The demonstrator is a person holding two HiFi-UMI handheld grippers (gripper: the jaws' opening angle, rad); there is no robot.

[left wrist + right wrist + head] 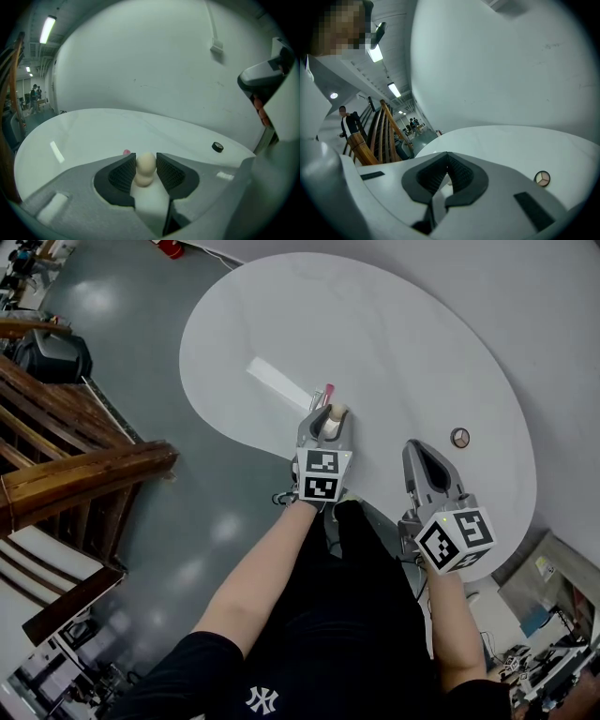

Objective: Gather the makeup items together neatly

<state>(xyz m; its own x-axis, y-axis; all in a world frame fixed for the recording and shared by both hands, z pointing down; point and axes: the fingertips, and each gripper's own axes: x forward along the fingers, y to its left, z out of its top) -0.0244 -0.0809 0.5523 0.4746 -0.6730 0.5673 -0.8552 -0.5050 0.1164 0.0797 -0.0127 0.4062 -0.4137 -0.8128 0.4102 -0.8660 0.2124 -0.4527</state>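
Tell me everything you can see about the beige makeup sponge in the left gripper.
The makeup sponge is pale beige, matte and soft-looking, gourd-shaped, with two rounded bulbs, one above the other in the left gripper view. It sits between the left gripper's fingers, both pads touching its sides, over the white table. Whether it rests on the table is unclear.

A: Entry one, light source?
B: Bright, even, from overhead. One fluorescent tube [48,29] is lit at upper left in the left gripper view; ceiling strips [393,89] show in the right gripper view.
A: Glare?
B: A white streak on the white table [394,352]; soft patches on the grey floor [187,512].
A: Faults?
B: Both gripper views are fisheye-bent, with black corners.
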